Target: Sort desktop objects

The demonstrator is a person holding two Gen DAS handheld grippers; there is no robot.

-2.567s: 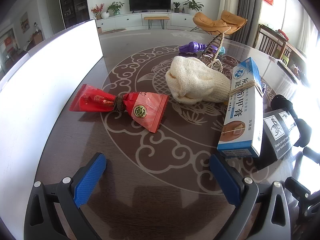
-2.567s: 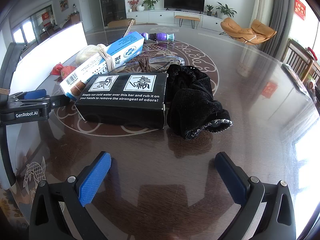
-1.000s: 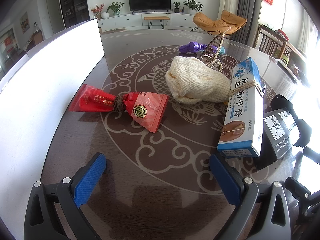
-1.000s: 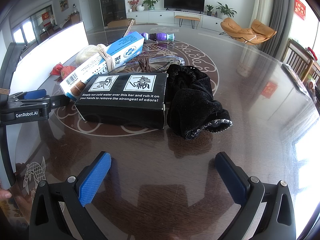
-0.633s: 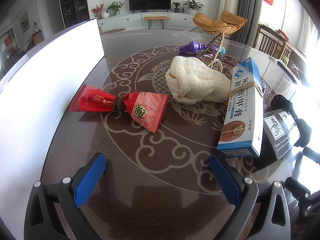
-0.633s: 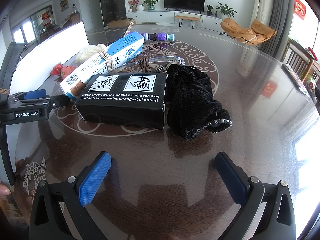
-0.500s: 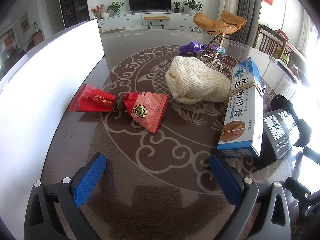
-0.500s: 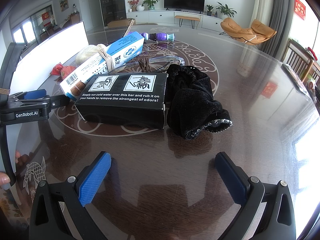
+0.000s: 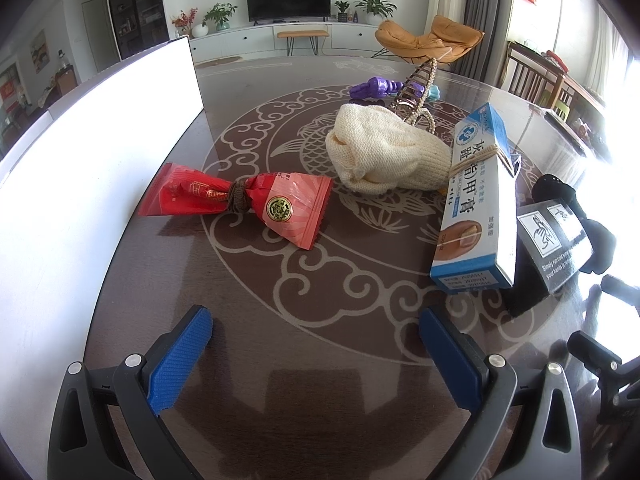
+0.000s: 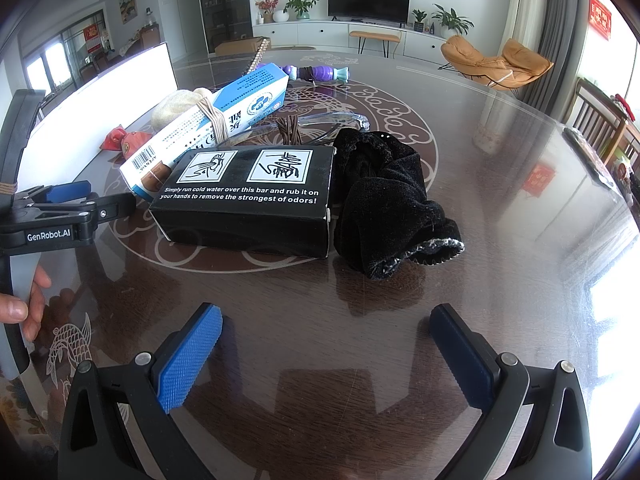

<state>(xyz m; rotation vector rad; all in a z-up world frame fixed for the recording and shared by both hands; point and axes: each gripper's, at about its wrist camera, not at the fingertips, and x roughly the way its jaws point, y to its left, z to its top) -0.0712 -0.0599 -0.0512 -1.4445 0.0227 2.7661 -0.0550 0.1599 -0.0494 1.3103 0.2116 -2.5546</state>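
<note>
The things to be sorted lie loose in a cluster on the patterned bench (image 9: 304,344), none yet picked up. In the left wrist view the red packet (image 9: 240,202), cinched at its waist by a dark cord, sits at about 11 o'clock from the left tool (image 9: 316,354). A cream knitted pouch (image 9: 380,156) lies beyond it at 12 to 1 o'clock, touching the blue and white carton (image 9: 478,204), which has twine wound round its middle and leans with one long side up on the black box (image 10: 248,204). That tilt looks like the result of things being heaped rather than laid out. A black velvet pouch (image 10: 388,200) slumps against the box's right end; its mouth is slack and whether it holds anything cannot be told, nor for the cream one. Farther back at 12 o'clock are a purple object (image 9: 374,88) and a beaded wire piece (image 9: 418,88).

Both tools are spread wide and hold nothing. The right tool (image 10: 326,354) hangs low over bare bench, facing the black box, probably its first pick. The left faces the red packet. A white board (image 9: 80,152) stands along the bench at 9 o'clock. No sorting bin or tray shows in either view.
</note>
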